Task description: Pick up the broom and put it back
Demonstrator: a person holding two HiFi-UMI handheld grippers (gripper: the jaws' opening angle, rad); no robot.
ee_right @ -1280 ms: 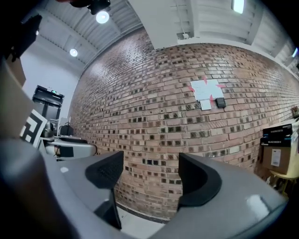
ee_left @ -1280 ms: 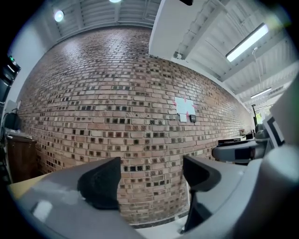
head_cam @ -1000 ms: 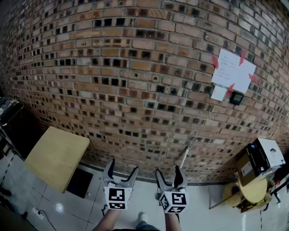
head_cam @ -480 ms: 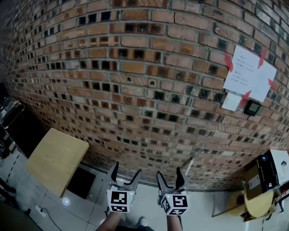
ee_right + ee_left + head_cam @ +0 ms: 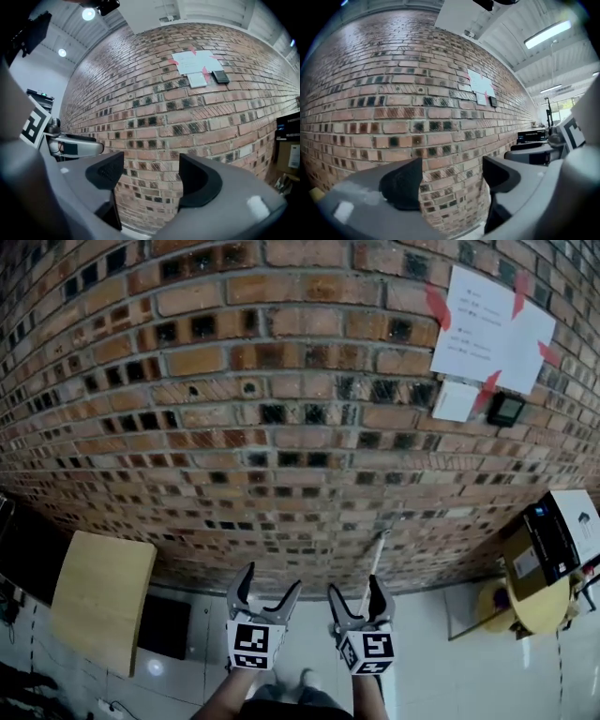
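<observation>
The left gripper (image 5: 270, 585) and the right gripper (image 5: 355, 592) both have their fingers wide apart, holding nothing. The thin broom (image 5: 380, 554) stick leans on the brick wall (image 5: 281, 427) just past the right gripper, so that gripper likely must reach it and close. Its brush end hides behind the gripper.

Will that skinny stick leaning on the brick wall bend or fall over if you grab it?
The broom handle looks straight and thin, so it is probably stiff and light. It only leans on the brick wall, so a sideways nudge would likely tip it. The glossy floor may let its bottom slip.
</observation>
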